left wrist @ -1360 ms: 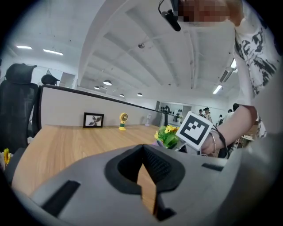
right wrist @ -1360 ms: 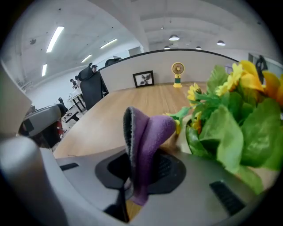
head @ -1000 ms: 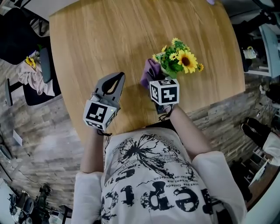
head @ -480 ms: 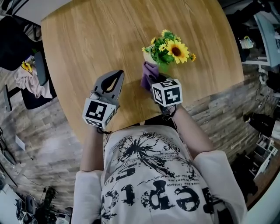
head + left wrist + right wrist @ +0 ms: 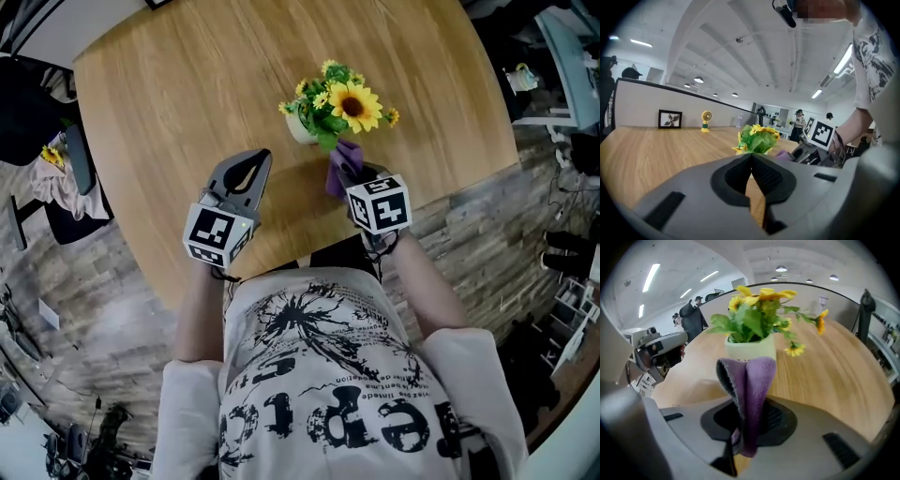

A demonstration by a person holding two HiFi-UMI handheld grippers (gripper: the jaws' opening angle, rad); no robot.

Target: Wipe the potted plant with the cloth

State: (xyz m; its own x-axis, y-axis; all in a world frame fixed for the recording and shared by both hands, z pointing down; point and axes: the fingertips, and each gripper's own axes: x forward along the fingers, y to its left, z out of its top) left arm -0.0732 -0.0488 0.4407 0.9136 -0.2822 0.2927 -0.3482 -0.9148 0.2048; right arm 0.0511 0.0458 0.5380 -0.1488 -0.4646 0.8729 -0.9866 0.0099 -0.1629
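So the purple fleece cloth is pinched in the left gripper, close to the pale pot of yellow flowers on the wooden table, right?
Wrong gripper: the purple fleece cloth is pinched in the right gripper, as the right gripper view shows; the left gripper is shut on nothing. It is close to the pale pot of yellow flowers on the wooden table.

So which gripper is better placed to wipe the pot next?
Right. The right gripper is shut on the purple cloth, pointing at the potted plant close ahead. The left gripper is shut and empty, off to the plant's side.
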